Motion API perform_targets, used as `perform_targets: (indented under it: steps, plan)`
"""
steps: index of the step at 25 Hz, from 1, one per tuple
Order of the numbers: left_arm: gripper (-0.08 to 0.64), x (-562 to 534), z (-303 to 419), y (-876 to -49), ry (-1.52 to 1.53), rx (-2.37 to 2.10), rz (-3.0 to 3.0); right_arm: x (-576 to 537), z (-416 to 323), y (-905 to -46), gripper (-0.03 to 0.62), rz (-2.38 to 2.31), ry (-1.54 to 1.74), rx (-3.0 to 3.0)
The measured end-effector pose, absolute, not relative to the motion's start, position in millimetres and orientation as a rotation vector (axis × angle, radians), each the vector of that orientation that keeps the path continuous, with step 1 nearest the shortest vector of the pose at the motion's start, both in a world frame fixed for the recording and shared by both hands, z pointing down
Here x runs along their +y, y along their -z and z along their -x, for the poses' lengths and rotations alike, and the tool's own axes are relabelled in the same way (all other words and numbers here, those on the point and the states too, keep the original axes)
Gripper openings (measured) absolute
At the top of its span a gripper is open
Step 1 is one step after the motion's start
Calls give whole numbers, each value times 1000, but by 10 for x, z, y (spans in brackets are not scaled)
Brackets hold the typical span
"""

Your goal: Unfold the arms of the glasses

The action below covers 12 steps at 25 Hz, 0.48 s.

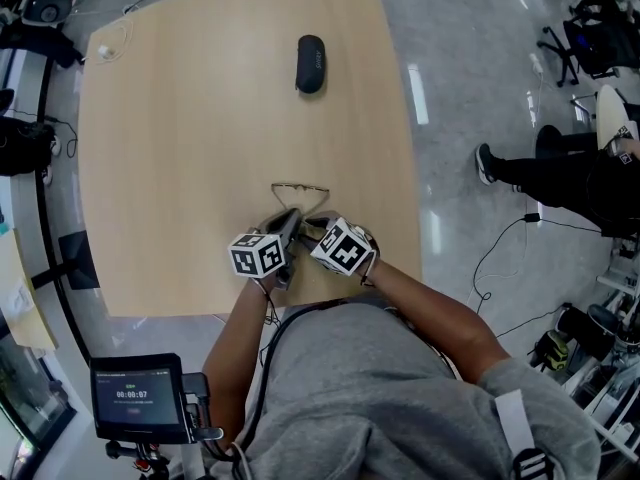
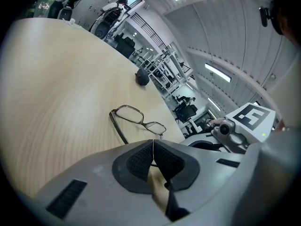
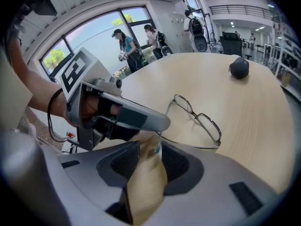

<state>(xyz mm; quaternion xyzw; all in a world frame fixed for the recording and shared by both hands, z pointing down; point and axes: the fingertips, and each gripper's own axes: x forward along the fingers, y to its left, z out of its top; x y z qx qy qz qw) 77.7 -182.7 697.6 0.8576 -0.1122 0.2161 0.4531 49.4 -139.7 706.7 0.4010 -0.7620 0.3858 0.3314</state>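
Glasses [image 1: 300, 194] lay near tabletop's [image 1: 160, 168] near edge; left gripper [image 2: 153, 145] clenched one arm, right gripper [image 3: 149, 147] gaped around other; case [image 1: 311, 64] sat by far edge.

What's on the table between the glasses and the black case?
Nothing: the head view shows bare table between the glasses and the black case.

Black case [image 1: 311, 64] on wooden table [image 1: 190, 158]
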Motion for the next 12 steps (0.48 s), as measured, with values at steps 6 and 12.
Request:
perform_targets:
  steps: [6,12]
  plan:
    - [6,-2051,-637,-6771,-779,-104,-2486,-1401,-741,-6996,161,-981,-917,-1990]
    - [6,-1912,-881,-7005,-1187,310,-2624,-1612,-436,-7126,222,-863,-793,-2014]
